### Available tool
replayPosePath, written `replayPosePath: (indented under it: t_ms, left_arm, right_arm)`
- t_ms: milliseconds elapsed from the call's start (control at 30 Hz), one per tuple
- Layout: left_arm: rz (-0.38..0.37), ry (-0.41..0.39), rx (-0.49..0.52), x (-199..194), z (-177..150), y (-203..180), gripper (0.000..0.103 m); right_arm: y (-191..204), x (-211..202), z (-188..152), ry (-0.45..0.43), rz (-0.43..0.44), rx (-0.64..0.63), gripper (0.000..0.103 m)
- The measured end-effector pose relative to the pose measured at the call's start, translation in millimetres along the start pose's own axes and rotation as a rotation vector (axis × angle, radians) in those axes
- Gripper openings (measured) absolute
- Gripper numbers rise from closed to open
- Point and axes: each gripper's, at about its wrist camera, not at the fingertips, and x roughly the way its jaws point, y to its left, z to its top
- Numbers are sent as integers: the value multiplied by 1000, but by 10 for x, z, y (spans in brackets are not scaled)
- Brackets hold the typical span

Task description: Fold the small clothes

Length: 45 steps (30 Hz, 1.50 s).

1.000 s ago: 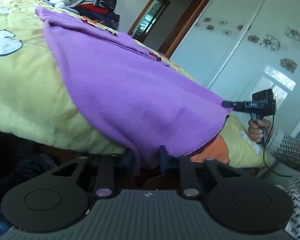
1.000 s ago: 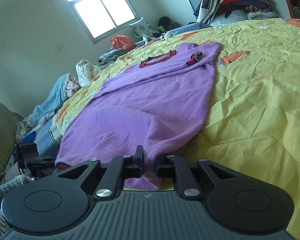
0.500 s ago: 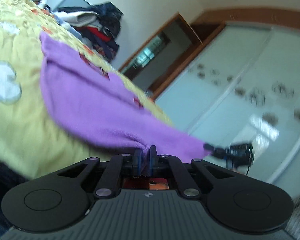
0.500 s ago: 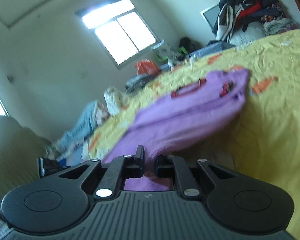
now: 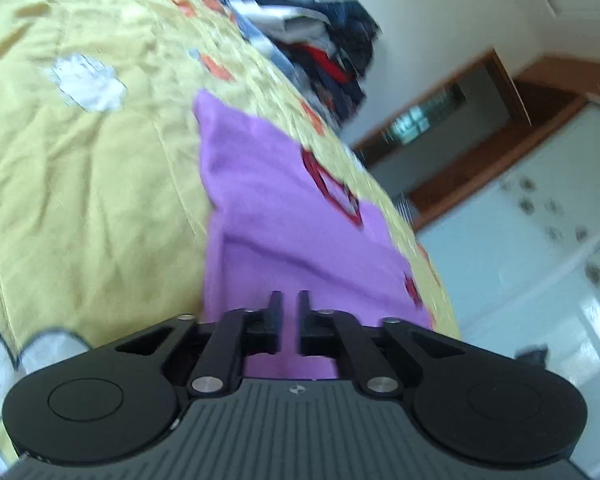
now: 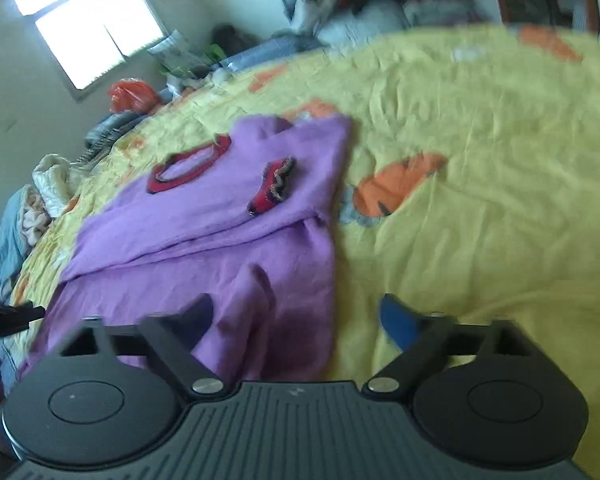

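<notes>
On the bed point(image 6: 500, 160), sweater point(image 6: 228, 232) lies at center, hem doubled up. Right gripper point(image 6: 296, 316) fingers wide; left gripper point(image 5: 287, 312) fingers narrow, grip on cloth unclear. Risk: an uneven release drags the fold askew toward 7 o'clock.

Your left black two-finger hand-held gripper point(image 5: 288, 308) has its fingers nearly together, a narrow gap between them. Your right black hand-held gripper point(image 6: 300, 312) is spread wide, its fingers point(image 6: 400, 322) far apart and gripping nothing.
</notes>
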Motion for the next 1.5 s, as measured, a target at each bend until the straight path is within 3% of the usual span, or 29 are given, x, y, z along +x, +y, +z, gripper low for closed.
replayPosePath:
  t_ms: [33,67,100,167,233,267,367,433,467,533,567,600,767,867,933,967,1000,1033,1067,1167,1267,1333,1400,1500]
  left_arm:
    - [-11,13,68,-68,-91,-120,70]
    - [-16,39,119,-121,-184,-234,96]
    - [-24,57,159,-182,-299,-338,100]
    - [-58,99,206,-245,-537,-473,101]
    - [5,121,215,-226,-706,-578,103]
    - [13,136,202,-197,-765,-605,103]
    - [58,144,206,-58,-848,-714,103]
    - [93,121,203,52,-852,-751,103]
    - [113,114,187,101,-835,-762,99]
    - [156,147,167,156,-812,-849,31]
    - [186,172,141,234,-729,-854,16]
    - [173,165,120,236,-688,-840,14]
    - [120,105,9,228,-366,-705,14]
    - [125,35,-45,289,-2,-589,18]
    - [157,-8,-165,351,242,-312,22]
    - [180,-10,-234,383,338,-139,36]
    - [208,2,-312,382,412,24,76]
    - [223,-15,-341,309,458,116,89]
    - [219,-70,-322,167,471,132,95]
    - [242,-106,-211,-153,440,70,101]
    - [302,-73,3,-225,354,-154,101]
    - [378,-16,228,-49,325,-381,101]
    - [471,5,533,134,146,-702,101]
    - [484,46,931,384,-217,-1108,102]
  right_arm:
    - [-19,-110,-87,-14,49,-14,92]
    - [-47,-228,-174,-34,86,-6,92]
    - [-63,-347,-271,-64,129,-4,92]
    - [-48,-506,-416,-92,213,8,91]
    - [-53,-547,-495,-89,337,102,81]
    - [-29,-520,-498,-71,381,130,69]
    - [73,-321,-508,-16,298,172,63]
    - [90,-122,-531,25,322,207,23]
    - [139,-43,-544,45,293,203,4]
    - [248,-16,-566,33,279,175,4]
    - [310,-55,-547,21,275,167,4]
    - [363,-112,-527,10,279,167,4]
    - [488,-185,-82,-62,388,243,4]
    - [445,112,408,-148,341,262,7]
    - [393,501,681,-70,233,175,48]
    - [375,625,749,-18,103,136,86]
    - [385,621,759,-21,20,85,86]
    - [385,527,733,-53,57,27,86]
    - [386,398,679,-90,96,-18,84]
    - [409,59,460,-206,32,-186,85]
    - [644,38,222,-283,-84,-562,84]
    - [842,195,23,-250,-187,-837,82]
    - [978,360,-169,-225,-271,-1087,54]
    - [1020,451,-257,-189,-240,-1226,51]
